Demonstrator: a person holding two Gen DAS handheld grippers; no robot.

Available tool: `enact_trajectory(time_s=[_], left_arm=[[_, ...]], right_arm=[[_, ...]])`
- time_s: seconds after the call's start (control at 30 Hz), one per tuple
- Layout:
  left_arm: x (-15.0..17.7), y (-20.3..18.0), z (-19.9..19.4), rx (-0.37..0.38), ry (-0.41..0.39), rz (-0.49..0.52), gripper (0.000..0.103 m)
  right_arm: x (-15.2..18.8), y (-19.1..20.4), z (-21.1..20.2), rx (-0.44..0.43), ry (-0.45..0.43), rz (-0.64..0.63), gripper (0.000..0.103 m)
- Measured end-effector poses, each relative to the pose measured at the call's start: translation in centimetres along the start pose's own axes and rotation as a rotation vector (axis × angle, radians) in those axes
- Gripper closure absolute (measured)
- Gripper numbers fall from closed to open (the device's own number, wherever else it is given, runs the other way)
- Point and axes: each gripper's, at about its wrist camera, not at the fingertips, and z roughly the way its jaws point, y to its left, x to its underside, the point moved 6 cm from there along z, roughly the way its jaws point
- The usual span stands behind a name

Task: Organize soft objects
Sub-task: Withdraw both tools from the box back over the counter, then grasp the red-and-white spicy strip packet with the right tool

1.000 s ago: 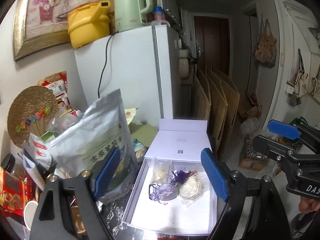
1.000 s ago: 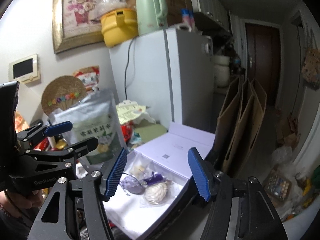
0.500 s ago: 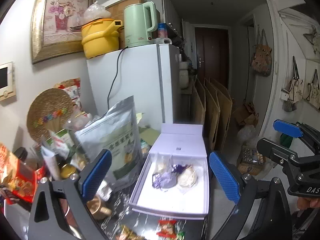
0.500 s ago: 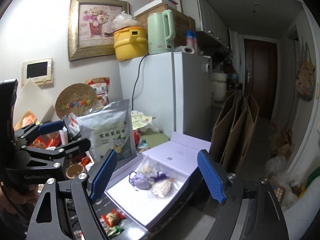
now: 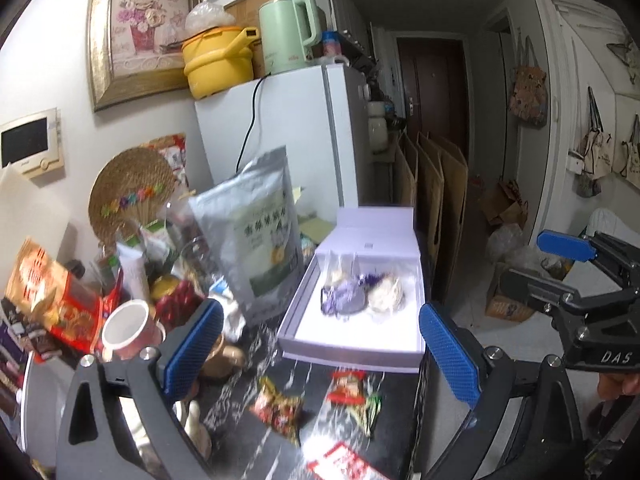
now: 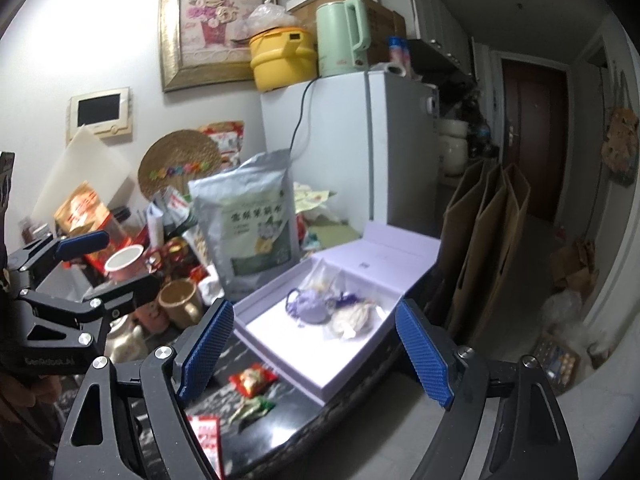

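Note:
An open white box [image 5: 352, 354] with a lilac lid lies on the dark marble table [image 5: 240, 432]. Inside it rest a purple drawstring pouch [image 5: 344, 300], a cream pouch [image 5: 386, 298] and a clear packet [image 5: 340, 268]. My left gripper [image 5: 320, 344] hangs open in front of the box, nothing between its blue pads. In the right wrist view the same box [image 6: 280, 364], purple pouch [image 6: 310, 308] and cream pouch [image 6: 354, 316] lie beyond my right gripper [image 6: 316, 354], which is open and empty too. Each gripper shows at the edge of the other's view.
A tall silver foil bag [image 5: 256, 240] stands left of the box among cluttered snacks, a cup [image 5: 124, 328] and a gold mug [image 6: 178, 304]. Candy wrappers [image 5: 280, 408] lie on the table near me. A white fridge [image 5: 288, 140] stands behind; brown paper bags [image 5: 440, 208] lean at the right.
Both grippers have drawn back from the box, and their jaws have spread wider. The table's near part with the candy wrappers has come into view.

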Motion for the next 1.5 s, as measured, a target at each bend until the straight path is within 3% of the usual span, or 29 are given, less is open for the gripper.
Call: enact_trajectory(time_s=[0.8,1.17,1.5], left_arm=[[12.0,2.3,-0.4,-0.002,0.169,-0.109,0.003],[16.5,3.9,1.1,0.009,0.259,-0.114,0.003],[19.7,7.2,1.7,-0.044,0.300,-0.147,0.003]], right_arm=[[12.6,5.7,1.6,-0.095,0.204,0.044,0.019],[17.3,8.4,5.2,-0.131,0.320,0.049,0.019],[20.0,12.2,8.1,-0.192,0.403,-0.023,0.019]])
